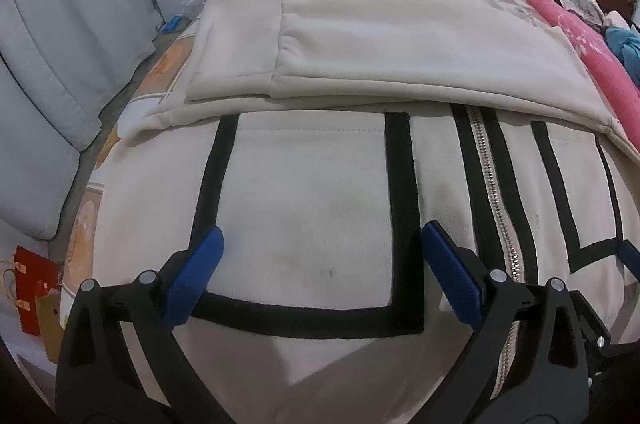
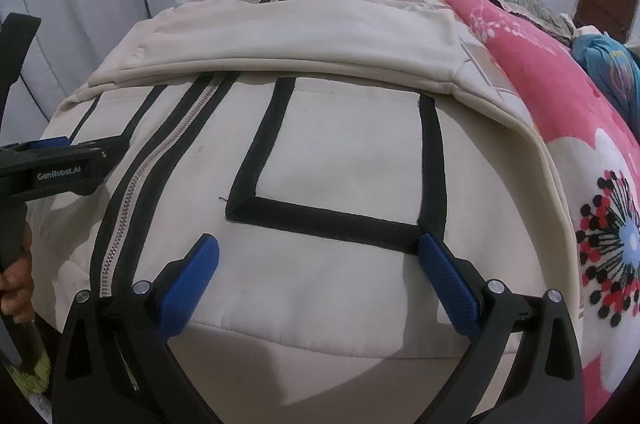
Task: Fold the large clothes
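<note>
Both pairs of blue-padded fingers (image 1: 200, 264) gape wide, left gripper (image 1: 320, 264) and right gripper (image 2: 318, 270) holding nothing. They hover over the cream zip-front jacket with black-trimmed pockets (image 1: 312, 200), sleeves folded across its chest.

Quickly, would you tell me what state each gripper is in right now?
Left gripper: open, holding nothing, above the jacket.
Right gripper: open, holding nothing, above the same jacket.

A cream zip-up jacket (image 1: 320, 184) with black trim lies flat on the bed, front up, collar toward the far edge. Both sleeves are folded across its chest.
</note>
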Tool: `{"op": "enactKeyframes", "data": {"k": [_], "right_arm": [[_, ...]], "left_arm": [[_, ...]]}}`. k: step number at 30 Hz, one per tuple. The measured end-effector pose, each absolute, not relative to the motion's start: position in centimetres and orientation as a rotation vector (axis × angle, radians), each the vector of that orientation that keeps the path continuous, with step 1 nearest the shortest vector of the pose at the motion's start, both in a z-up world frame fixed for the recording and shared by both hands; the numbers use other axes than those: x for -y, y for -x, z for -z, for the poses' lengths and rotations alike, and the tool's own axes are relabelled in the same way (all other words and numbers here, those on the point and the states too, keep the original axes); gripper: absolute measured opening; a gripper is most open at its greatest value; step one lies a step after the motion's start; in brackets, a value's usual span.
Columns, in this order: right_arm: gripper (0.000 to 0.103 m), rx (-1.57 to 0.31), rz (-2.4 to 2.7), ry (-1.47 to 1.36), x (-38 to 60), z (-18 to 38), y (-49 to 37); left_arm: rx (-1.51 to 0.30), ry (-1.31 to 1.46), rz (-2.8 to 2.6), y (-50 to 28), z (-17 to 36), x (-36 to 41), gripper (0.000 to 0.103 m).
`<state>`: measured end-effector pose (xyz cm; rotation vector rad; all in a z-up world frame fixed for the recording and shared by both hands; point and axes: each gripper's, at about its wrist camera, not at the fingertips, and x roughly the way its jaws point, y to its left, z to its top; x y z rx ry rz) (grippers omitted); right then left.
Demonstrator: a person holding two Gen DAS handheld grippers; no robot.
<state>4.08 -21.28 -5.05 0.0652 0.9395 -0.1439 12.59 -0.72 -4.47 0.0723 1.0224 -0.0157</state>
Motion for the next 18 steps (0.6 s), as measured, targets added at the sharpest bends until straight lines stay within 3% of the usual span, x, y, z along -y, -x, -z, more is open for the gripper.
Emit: {"op": "enactKeyframes", "data": {"k": [18], "right_arm": [[0.097,-0.921,0.106,-0.034,21.29,5.18,-3.25]], "left_arm": [[-1.09,-0.105,-0.009,-12.18,4.16,1.16,0.096]]}}
